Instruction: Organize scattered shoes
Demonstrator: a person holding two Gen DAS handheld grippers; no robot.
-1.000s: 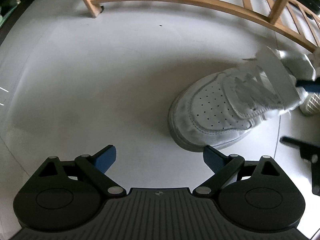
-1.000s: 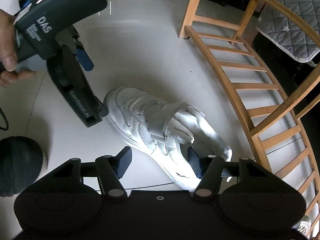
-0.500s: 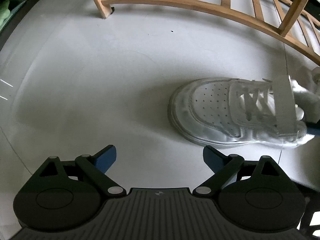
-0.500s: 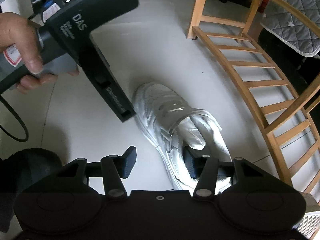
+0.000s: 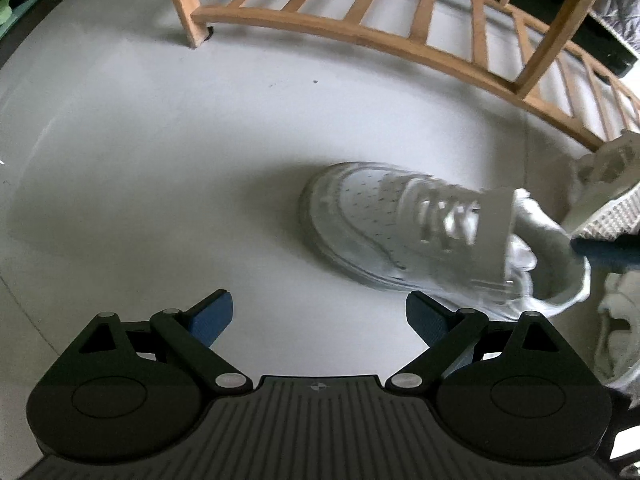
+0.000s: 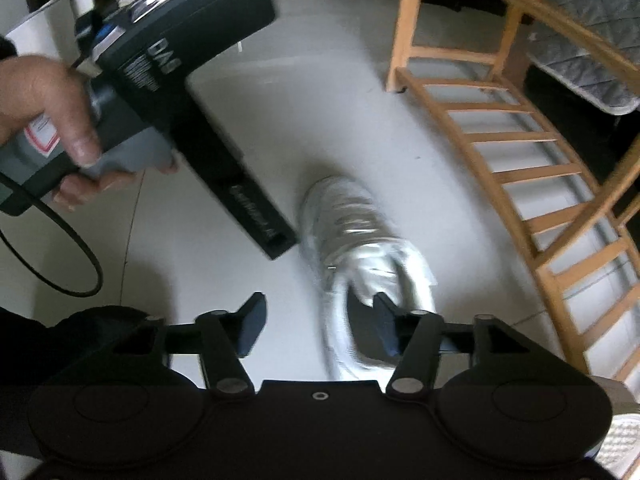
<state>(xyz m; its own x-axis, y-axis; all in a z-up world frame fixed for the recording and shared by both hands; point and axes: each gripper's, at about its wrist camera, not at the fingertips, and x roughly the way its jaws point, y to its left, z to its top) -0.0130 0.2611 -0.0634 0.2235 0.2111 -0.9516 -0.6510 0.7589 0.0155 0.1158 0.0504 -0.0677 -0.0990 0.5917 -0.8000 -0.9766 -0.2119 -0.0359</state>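
floor point(image 5: 160, 160): pale grey | wooden rack point(image 5: 360, 36): slatted | quilted mat point(image 6: 580, 52): grey

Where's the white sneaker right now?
The white sneaker sits on the pale floor beside the wooden rack, toe pointing away in the right wrist view; the right gripper is opening over its heel, one finger inside the collar.

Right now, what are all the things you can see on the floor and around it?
White sneaker: one, white, on the grey floor, heel at the right claw.
Other shoes: at least two, pale, at the left view's right edge.
Wooden rack: one, light brown, slatted, beside the sneaker.
Quilted blanket: one, grey, behind the rack.
Hand: one, holding the left claw's grip.
Left claw: blue pads, open, empty.
Right claw: opening, one finger inside the sneaker.
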